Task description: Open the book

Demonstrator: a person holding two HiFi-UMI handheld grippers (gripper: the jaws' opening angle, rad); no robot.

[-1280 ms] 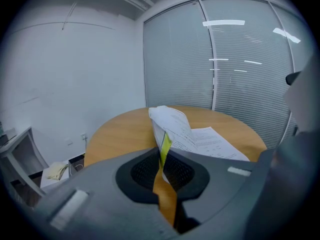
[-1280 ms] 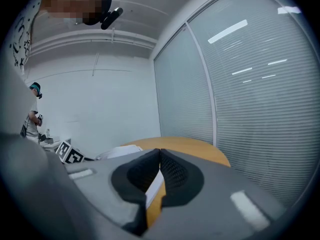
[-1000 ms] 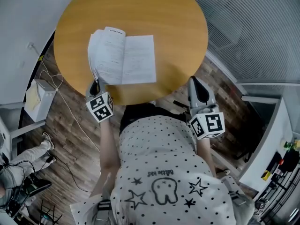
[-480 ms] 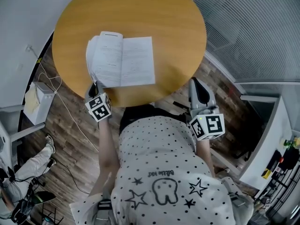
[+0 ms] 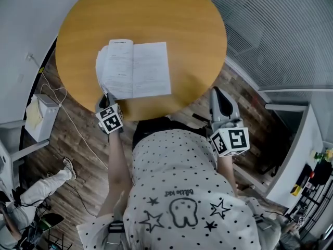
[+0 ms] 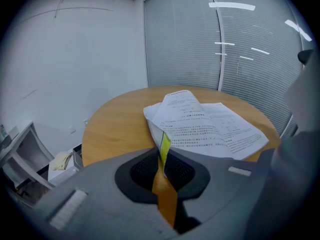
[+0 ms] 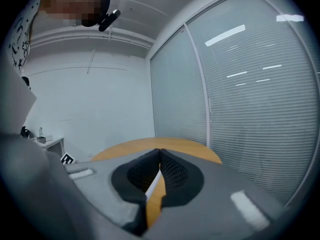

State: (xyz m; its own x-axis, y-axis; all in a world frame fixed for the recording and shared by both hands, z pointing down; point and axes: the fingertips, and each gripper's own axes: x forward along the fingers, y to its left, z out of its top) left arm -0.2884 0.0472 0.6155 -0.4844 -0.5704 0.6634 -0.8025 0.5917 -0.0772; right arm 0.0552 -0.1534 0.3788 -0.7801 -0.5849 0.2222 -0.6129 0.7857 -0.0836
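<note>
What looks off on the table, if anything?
The book lies open, but its left-hand pages fan up instead of lying flat, and a yellow-green edge at its near left corner is between the left tongs, whose jaws have just been opening. Nothing spilled or torn.

Print on the open book (image 5: 136,69) is too small to read.

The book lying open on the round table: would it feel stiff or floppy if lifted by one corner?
Probably floppy: the book looks soft-covered, its raised pages bowing up in a loose fan. Likely light, being thin. Pushed, it should slide flat over the smooth table rather than tip.
</note>
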